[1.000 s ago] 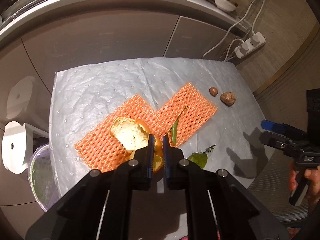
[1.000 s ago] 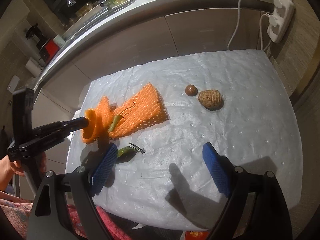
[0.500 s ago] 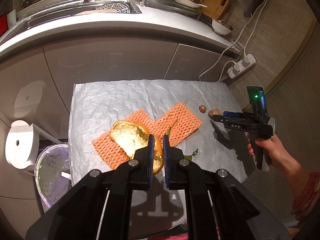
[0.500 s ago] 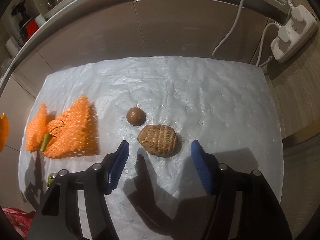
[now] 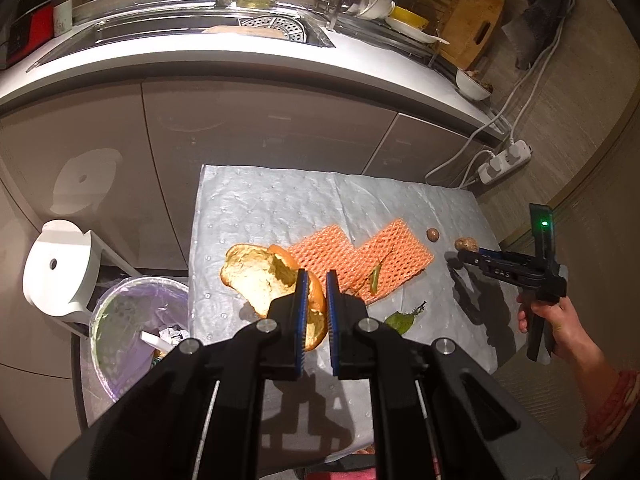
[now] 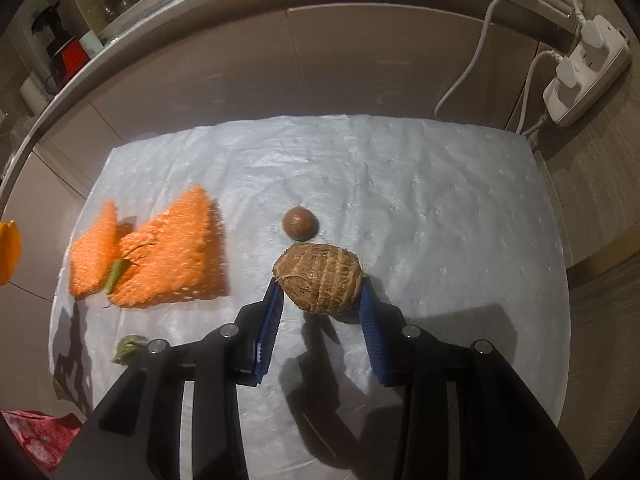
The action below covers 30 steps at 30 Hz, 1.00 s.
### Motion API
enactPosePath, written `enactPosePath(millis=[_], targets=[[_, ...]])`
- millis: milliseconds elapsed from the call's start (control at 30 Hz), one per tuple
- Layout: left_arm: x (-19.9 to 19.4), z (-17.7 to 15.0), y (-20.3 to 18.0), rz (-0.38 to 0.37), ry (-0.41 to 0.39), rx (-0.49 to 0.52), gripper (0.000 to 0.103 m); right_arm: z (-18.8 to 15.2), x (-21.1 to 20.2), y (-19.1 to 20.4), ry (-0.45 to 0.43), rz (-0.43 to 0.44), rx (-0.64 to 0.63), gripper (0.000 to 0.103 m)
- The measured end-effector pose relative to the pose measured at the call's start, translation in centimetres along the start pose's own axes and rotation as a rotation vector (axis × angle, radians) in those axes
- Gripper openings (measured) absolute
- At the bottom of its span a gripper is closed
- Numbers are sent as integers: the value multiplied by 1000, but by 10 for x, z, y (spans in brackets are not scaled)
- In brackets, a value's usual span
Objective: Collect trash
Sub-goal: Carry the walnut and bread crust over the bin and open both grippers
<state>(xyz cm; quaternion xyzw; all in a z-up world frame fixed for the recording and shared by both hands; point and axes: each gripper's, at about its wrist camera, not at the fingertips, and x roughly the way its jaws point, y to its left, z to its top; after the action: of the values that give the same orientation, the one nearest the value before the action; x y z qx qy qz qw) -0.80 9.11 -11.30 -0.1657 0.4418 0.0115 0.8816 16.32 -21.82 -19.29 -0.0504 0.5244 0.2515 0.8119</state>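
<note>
My left gripper [image 5: 316,282] is shut on a piece of orange peel [image 5: 260,280] and holds it above the left part of the padded table [image 5: 260,208]. The peel also shows at the right wrist view's left edge [image 6: 8,252]. My right gripper [image 6: 320,296] points down at a brown fibrous root [image 6: 320,276]. Its jaws are closing, and the blue pads [image 6: 272,308] touch the root's two sides. In the left wrist view the right gripper [image 5: 460,256] sits at the root [image 5: 466,244], held by a hand [image 5: 560,320].
On the pad lie a small round nut [image 6: 300,222], orange foam netting [image 6: 160,264] with a green stem [image 6: 116,274] on it, and a green leaf [image 6: 128,346]. A lined trash bin [image 5: 136,320] stands left of the table beside a white stool [image 5: 60,268]. A power strip [image 6: 588,68] lies far right.
My left gripper has risen with the orange peel and drifted left over the table. My right gripper has moved right to the brown root and its jaws have narrowed around it.
</note>
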Motion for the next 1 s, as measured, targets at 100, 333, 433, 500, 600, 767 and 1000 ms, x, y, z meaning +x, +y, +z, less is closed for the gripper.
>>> enactPosePath(millis=[100, 333, 433, 500, 600, 767, 1000], targets=[[-11, -2, 17, 14, -15, -14, 9, -2, -25, 42, -26, 67, -32, 39], [-42, -12, 74, 63, -37, -50, 9, -10, -46, 182, -45, 285, -139, 39], [-54, -20, 100, 79, -31, -61, 9, -12, -35, 240, -26, 360, -197, 39], [-61, -26, 116, 86, -24, -63, 9, -13, -20, 277, 1, 397, -231, 39], [-69, -35, 139, 99, -12, -65, 9, -21, 9, 325, 53, 418, -292, 39], [-78, -48, 172, 112, 16, -59, 9, -41, 67, 382, 153, 406, -342, 39], [-81, -63, 204, 117, 54, -30, 9, -67, 135, 424, 273, 308, -387, 47]])
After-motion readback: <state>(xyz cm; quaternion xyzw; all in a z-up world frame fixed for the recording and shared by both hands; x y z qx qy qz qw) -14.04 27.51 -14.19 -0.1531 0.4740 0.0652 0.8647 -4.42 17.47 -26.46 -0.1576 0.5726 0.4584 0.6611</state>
